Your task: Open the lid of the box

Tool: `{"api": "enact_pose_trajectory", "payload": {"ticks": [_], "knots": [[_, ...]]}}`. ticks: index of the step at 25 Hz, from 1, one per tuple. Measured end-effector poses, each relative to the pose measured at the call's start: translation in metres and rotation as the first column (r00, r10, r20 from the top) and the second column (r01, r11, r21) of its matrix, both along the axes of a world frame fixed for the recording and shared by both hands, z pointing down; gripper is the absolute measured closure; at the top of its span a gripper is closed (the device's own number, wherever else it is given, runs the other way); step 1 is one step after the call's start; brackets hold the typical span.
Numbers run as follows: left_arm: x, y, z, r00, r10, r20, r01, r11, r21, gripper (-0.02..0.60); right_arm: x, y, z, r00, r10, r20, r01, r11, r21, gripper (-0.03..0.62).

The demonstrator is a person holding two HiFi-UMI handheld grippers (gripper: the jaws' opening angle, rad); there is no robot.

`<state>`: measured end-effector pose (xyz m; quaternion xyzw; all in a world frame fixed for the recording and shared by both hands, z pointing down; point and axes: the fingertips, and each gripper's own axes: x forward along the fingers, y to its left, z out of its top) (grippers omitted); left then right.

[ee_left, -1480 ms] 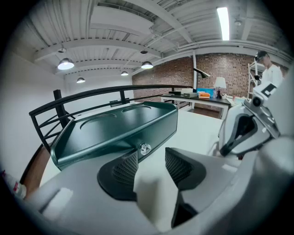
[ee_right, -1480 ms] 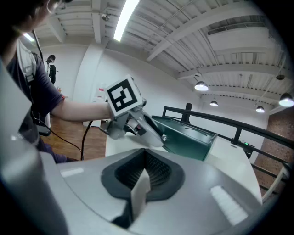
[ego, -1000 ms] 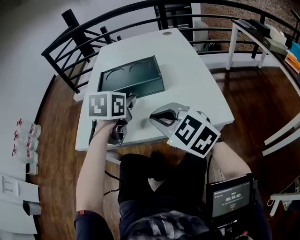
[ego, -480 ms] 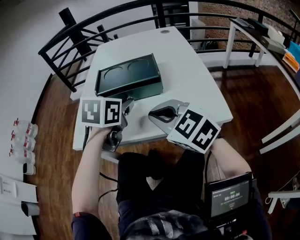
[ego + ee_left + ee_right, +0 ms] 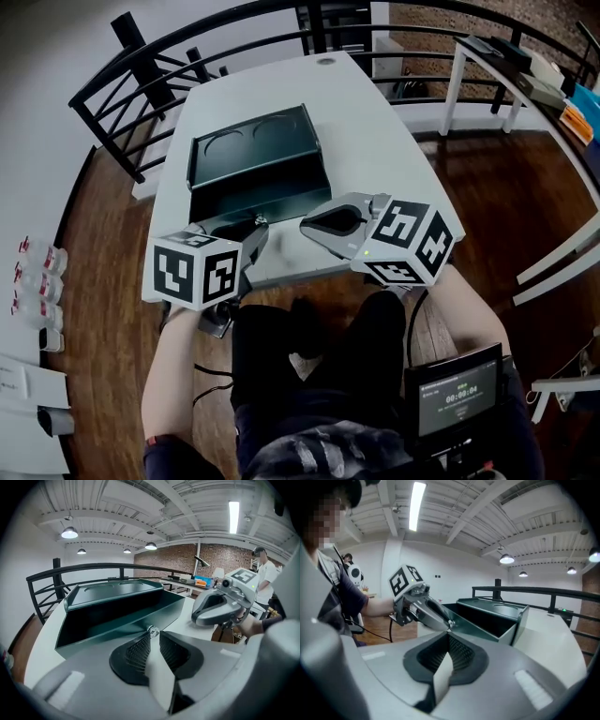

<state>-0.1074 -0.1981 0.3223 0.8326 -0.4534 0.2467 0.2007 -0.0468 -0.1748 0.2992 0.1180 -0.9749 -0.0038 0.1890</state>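
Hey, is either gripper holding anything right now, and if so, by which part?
The left gripper grips the box lid by the small shiny knob on its free edge, pinched at the tips of its fingers. The right gripper holds nothing.

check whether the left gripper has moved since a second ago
Yes. The left gripper has pulled back from the box: its cube sat over the table and now overhangs its near edge.

The box (image 5: 253,164) is painted dark green, the table (image 5: 375,141) white, the railing (image 5: 93,565) black and the floor (image 5: 506,187) brown with wood grain, while black-and-white square markers are carried by the grey left gripper (image 5: 255,225) and right gripper (image 5: 307,228).
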Motion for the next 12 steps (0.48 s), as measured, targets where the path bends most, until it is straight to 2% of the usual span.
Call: {"api": "enact_pose_trajectory", "payload": {"ticks": [3,12], "knots": [[0.003,0.01,-0.001,1.0,0.019,-0.001,-0.019,1.0,0.009,0.503,0.006,0.007,-0.009,0.996,-0.05,0.068,0.053,0.997,-0.049,0.591],[0.006,0.047,-0.001,0.996,0.088,0.004,-0.088,0.995,0.043,0.505,0.014,0.027,-0.013,0.994,-0.105,0.04,0.106,0.994,-0.023,0.591]]}}
